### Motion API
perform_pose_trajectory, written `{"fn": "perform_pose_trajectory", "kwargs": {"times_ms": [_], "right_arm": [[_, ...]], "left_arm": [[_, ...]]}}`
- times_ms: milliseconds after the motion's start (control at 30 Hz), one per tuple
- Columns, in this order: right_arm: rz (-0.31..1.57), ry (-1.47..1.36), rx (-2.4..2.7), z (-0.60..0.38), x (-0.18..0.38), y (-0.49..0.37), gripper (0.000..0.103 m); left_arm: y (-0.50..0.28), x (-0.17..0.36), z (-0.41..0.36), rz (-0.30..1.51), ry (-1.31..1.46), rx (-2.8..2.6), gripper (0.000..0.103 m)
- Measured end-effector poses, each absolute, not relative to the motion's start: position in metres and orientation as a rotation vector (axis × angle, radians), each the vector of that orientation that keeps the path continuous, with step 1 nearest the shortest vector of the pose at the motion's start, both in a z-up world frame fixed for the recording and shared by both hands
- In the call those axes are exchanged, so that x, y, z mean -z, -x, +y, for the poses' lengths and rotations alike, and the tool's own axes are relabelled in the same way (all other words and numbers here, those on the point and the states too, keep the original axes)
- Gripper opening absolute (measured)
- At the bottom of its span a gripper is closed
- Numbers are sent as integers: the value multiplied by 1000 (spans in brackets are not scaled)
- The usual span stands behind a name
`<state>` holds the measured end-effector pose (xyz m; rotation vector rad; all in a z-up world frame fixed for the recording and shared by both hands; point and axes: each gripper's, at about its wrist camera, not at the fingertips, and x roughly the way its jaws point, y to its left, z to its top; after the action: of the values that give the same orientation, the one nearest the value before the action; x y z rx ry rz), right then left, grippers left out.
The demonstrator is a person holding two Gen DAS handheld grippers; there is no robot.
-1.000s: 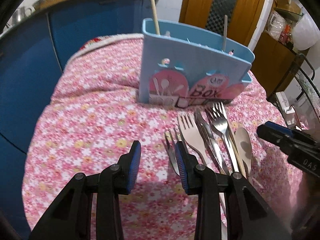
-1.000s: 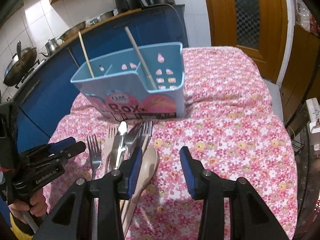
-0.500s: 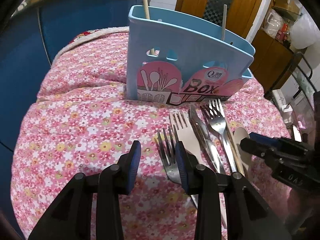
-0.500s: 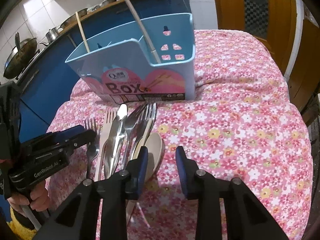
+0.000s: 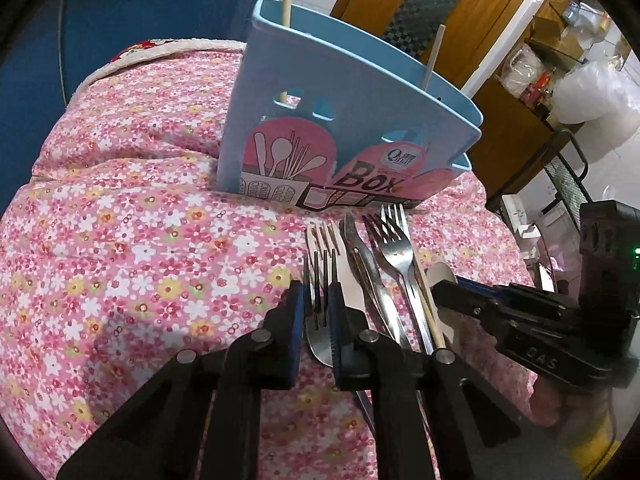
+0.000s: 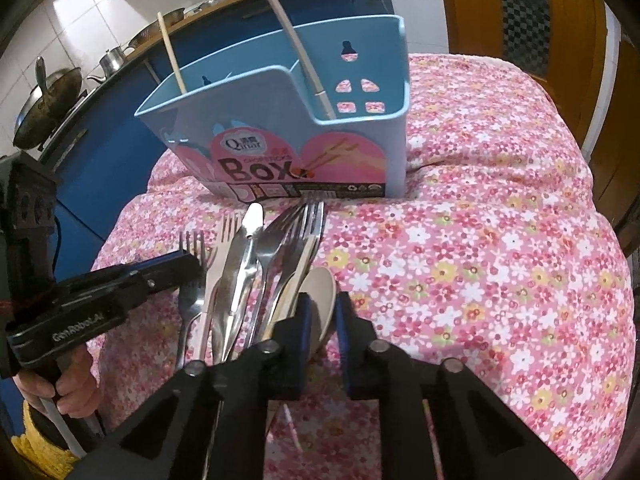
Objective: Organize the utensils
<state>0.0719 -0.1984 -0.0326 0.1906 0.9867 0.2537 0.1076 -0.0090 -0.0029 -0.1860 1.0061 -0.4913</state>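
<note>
A blue utensil box point(image 5: 320, 120) point(image 6: 280, 120) stands on the floral cloth with two chopsticks point(image 6: 296, 48) leaning in it. In front of it lies a row of cutlery: a small metal fork point(image 5: 319, 280), a pale fork point(image 5: 324, 240), a knife point(image 5: 360, 256), metal forks point(image 5: 394, 248) and a beige spoon point(image 6: 322, 284). My left gripper point(image 5: 317, 304) is closing, and its pads press on the small fork's head. My right gripper point(image 6: 323, 312) is closing too, with its pads against the spoon's bowl. Each gripper also shows from the side in the other view.
The pink floral cloth point(image 6: 480, 240) covers a rounded table that drops off at left and right. Blue cabinets point(image 5: 120, 20) stand behind, with pans point(image 6: 44, 96) on a counter. A wooden door point(image 5: 420, 0) and a wire rack point(image 5: 568, 176) are at the right. A person's hand point(image 6: 44, 384) grips the left handle.
Both pairs of jaws have narrowed a lot. The left gripper has shifted right so its pads hold the small fork. The right gripper has come down and closed around the spoon's bowl.
</note>
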Motion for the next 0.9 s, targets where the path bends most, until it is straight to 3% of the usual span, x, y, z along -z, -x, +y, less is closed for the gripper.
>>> {"fn": "perform_pose_trajectory", "kwargs": {"times_ms": [433,767,900], "right_arm": [[989,-157,-252,-200,31,-70,9],[1054,-160,-300,-199,33,-79,17],[1046,-180,-314,-201,29,-76,9]], "left_arm": [[-101,-1,-26,1012,73,463,8],[-96,-6,-23,999,96,480,2],[-87,-13,-18,967,80,464,0]]}}
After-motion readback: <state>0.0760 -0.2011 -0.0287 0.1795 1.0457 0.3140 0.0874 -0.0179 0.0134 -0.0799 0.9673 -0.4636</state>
